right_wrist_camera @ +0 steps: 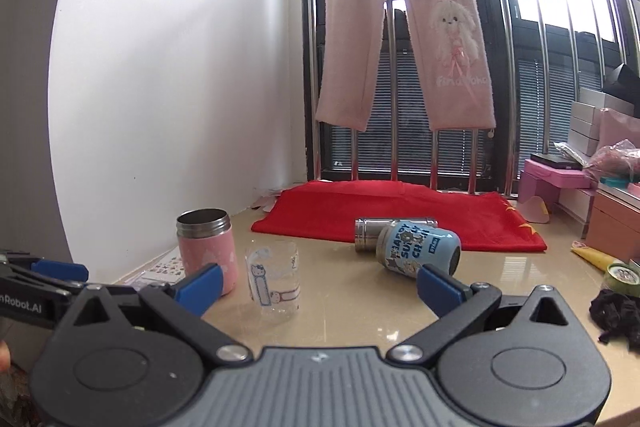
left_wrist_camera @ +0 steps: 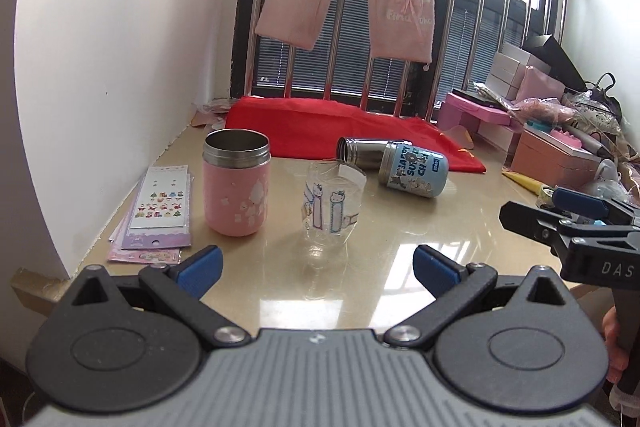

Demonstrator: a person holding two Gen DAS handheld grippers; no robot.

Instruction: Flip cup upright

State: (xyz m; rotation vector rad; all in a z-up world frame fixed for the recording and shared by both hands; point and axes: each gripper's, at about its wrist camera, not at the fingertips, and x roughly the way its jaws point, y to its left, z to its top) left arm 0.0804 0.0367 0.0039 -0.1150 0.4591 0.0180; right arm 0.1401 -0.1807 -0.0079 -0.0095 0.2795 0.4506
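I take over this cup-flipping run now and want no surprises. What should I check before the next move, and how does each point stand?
1. Blue cup lies on its side, needs flipping: not ok.
2. Steel bottle touches the blue cup behind: cannot tell.
3. Right gripper open, empty: ok.
4. Left gripper open, empty: ok.
5. Pink cup upright: ok.
6. Clear cup stands near the path to the blue cup: not ok.

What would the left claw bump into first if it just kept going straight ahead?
Probably the clear Hello Kitty glass, standing straight ahead between the open left claw's fingers. Depth is hard to judge, but nothing shows in front of it.
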